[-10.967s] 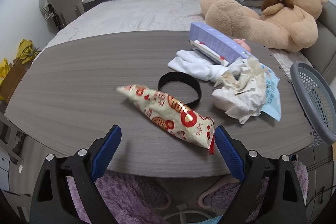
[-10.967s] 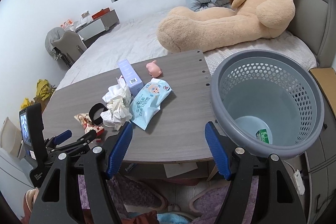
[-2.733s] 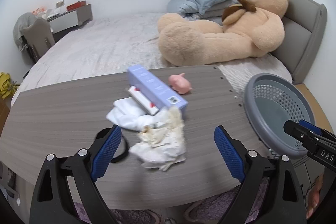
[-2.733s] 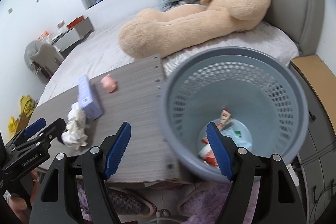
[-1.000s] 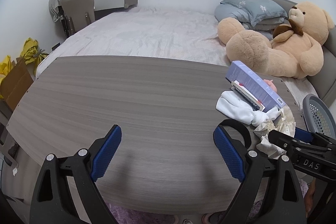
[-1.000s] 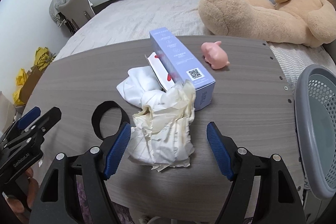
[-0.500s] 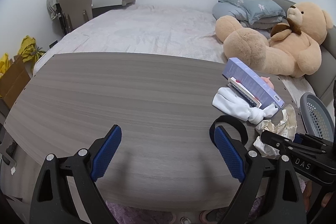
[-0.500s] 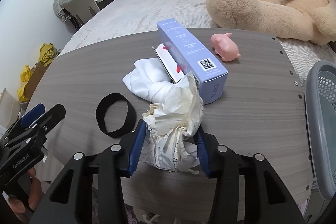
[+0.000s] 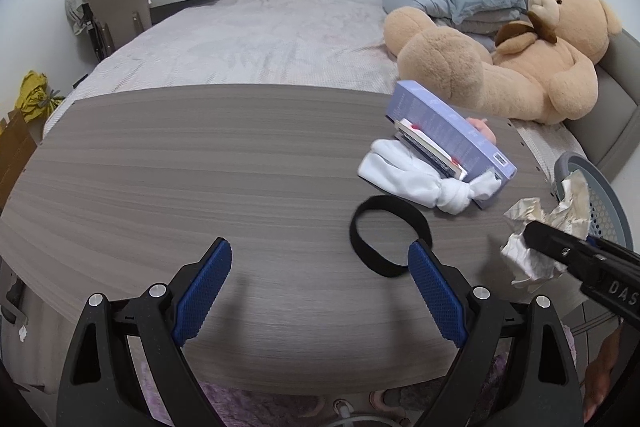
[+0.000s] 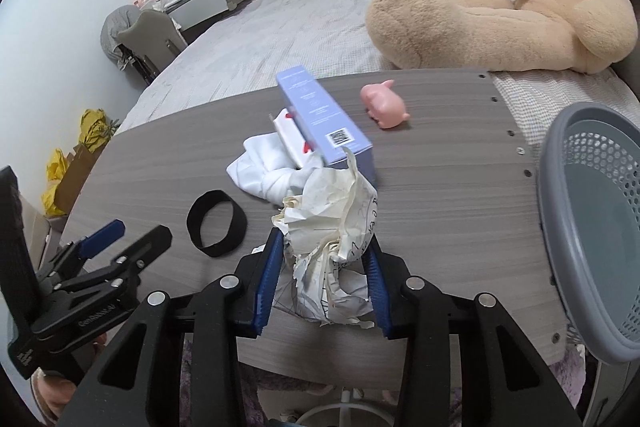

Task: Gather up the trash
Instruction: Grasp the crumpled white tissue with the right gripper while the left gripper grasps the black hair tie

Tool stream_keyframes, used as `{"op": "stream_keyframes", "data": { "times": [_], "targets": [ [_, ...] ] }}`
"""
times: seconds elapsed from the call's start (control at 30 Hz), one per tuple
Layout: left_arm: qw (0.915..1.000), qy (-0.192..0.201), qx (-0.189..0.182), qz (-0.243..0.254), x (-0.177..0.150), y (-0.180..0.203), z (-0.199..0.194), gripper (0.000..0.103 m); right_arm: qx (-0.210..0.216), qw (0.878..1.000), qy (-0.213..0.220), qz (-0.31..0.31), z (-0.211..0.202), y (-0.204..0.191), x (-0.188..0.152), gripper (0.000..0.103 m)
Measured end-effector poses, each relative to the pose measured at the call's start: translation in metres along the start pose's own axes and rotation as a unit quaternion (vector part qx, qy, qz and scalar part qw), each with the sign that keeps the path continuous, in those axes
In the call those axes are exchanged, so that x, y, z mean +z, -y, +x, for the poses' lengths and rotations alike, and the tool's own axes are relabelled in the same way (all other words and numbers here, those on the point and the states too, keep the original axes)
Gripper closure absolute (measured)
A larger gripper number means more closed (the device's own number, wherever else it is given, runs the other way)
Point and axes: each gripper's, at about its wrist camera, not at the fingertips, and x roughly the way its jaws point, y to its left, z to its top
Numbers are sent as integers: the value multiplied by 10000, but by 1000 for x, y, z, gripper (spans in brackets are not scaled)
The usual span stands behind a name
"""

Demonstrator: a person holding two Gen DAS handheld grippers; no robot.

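My right gripper [image 10: 322, 281] is shut on a crumpled wad of white paper [image 10: 334, 227] and holds it just above the wooden table [image 10: 440, 187]. The wad also shows in the left wrist view [image 9: 532, 247], in front of the grey mesh trash basket [image 9: 600, 203]. The basket [image 10: 580, 227] stands at the table's right edge. My left gripper [image 9: 320, 285] is open and empty over the table's front edge, left of a black elastic band [image 9: 386, 233].
A lilac box [image 10: 324, 119], a knotted white cloth [image 10: 264, 171] and a pink toy pig [image 10: 386, 105] lie on the table behind the wad. A big teddy bear [image 10: 500, 11] lies on the bed beyond. The black band [image 10: 216, 223] lies left of my right gripper.
My right gripper closed on the paper wad and lifted it off the table, moving right toward the basket. My left gripper has drifted slightly, staying open.
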Motion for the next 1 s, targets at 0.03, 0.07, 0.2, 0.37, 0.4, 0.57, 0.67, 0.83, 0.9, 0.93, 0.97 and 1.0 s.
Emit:
{"op": "stream_keyframes", "data": {
  "times": [0.03, 0.07, 0.2, 0.37, 0.4, 0.57, 0.67, 0.83, 0.9, 0.93, 0.97, 1.0],
  "targets": [
    [10000, -42, -30, 22, -1, 4, 3, 15, -12, 10000, 20, 35, -3, 3, 0, 64],
    [9999, -80, -57, 46, -1, 7, 5, 15, -23, 10000, 40, 72, -5, 7, 0, 64],
    [9994, -251, -199, 111, -1, 20, 18, 15, -67, 9997, 105, 231, -15, 22, -2, 64],
    [9989, -375, -209, 205, 1, 33, 33, 15, -96, 9992, 137, 355, -20, 37, -6, 64],
    [9988, -399, -214, 211, 1, 34, 35, 15, -96, 9991, 148, 377, -21, 40, -6, 64],
    [9986, -410, -93, 317, 2, 41, 42, 18, -88, 9988, 196, 449, -26, 48, -7, 64],
    [9983, -447, -75, 370, 3, 44, 46, 28, -76, 9987, 195, 471, -26, 50, -8, 64],
    [9982, -417, -48, 422, 4, 45, 44, 48, -63, 9987, 206, 460, -27, 48, -8, 64],
    [9982, -413, -98, 428, 5, 44, 43, 72, -66, 9987, 217, 467, -28, 49, -8, 64],
    [9981, -429, -130, 428, 5, 44, 42, 78, -65, 9986, 219, 470, -28, 48, -9, 64],
    [9980, -441, -163, 419, 5, 43, 42, 85, -65, 9986, 222, 473, -28, 48, -9, 64],
    [9980, -437, -191, 409, 5, 42, 40, 90, -65, 9986, 226, 473, -29, 48, -9, 64]
  ]
}}
